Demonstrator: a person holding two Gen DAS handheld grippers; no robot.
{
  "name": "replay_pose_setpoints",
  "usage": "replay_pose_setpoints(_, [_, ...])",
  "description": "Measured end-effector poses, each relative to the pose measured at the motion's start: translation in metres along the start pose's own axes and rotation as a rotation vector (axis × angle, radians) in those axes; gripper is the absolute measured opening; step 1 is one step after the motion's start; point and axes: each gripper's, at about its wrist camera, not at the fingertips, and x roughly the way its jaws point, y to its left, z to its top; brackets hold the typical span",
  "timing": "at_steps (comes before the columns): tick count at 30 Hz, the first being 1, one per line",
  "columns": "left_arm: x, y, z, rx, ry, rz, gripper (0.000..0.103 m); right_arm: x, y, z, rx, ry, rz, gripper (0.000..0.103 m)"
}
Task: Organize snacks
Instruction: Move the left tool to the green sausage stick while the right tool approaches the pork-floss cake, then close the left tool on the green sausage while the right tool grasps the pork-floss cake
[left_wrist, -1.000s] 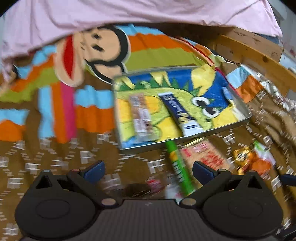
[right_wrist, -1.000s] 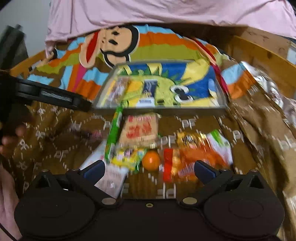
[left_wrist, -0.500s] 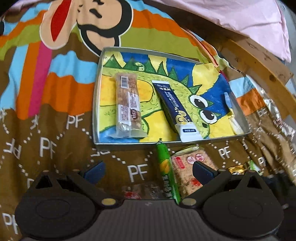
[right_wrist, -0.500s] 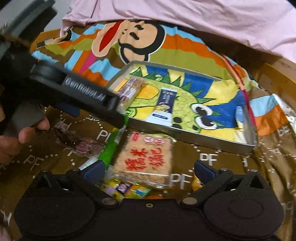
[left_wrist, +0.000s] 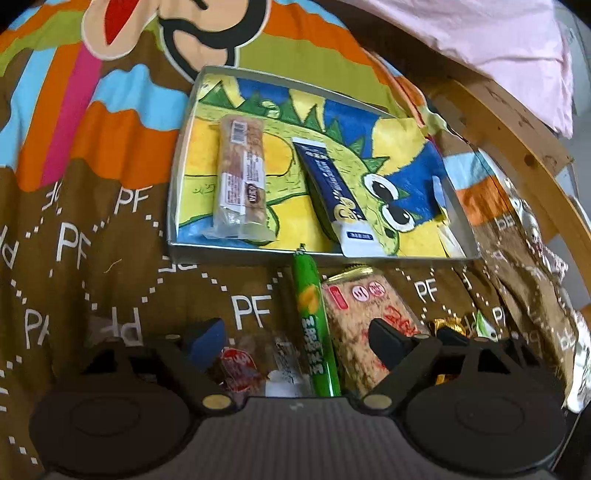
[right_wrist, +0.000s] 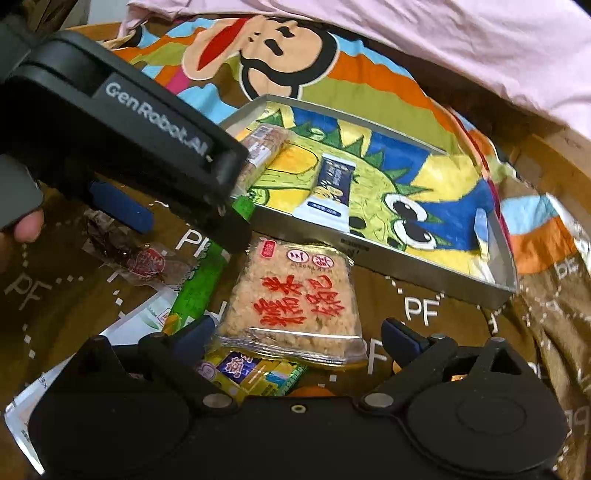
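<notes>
Both tools stood wide open: the left gripper (left_wrist: 295, 334) straddled the green stick (left_wrist: 314, 328), perhaps touching nothing; the right gripper (right_wrist: 295, 332) spanned the rice cracker pack (right_wrist: 291, 299). Beyond, the tray (left_wrist: 173, 206) held two bars.

Left view: lower end of the long green sausage stick (left_wrist: 314, 332) is disappearing behind the gripper body, as is the red-labelled clear wrapper (left_wrist: 238, 365). Gold foil snack (left_wrist: 448, 326) is mostly hiding behind a finger; type unclear. Right view: the black left gripper (right_wrist: 122, 125) is covering part of the clear-wrapped cereal bar (right_wrist: 264, 146); yellow-blue packet (right_wrist: 255, 373) and white flat pack (right_wrist: 144, 317) are only partly showing.
</notes>
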Motion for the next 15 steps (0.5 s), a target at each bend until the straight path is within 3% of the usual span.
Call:
replay_pose_setpoints(2, [-0.001,-0.004,-0.002,0.027,-0.002,-0.002,0.074,-0.003,-0.002,0.001,0.007,0.017,0.020,0.083])
replay_pose_setpoints(4, [0.000,-0.006,-0.003,0.044,0.010,-0.019,0.054,-0.008,-0.005,0.003,0.025,0.027,0.030,0.080])
replay_pose_setpoints(7, [0.007,-0.006,-0.003,0.049,0.035,-0.047,0.041,-0.011,-0.009,0.002,0.040,0.030,0.014,0.079])
replay_pose_setpoints(15, [0.021,-0.003,-0.005,0.038,0.098,-0.081,0.028,0.000,-0.012,0.005,0.092,0.038,0.009,0.086])
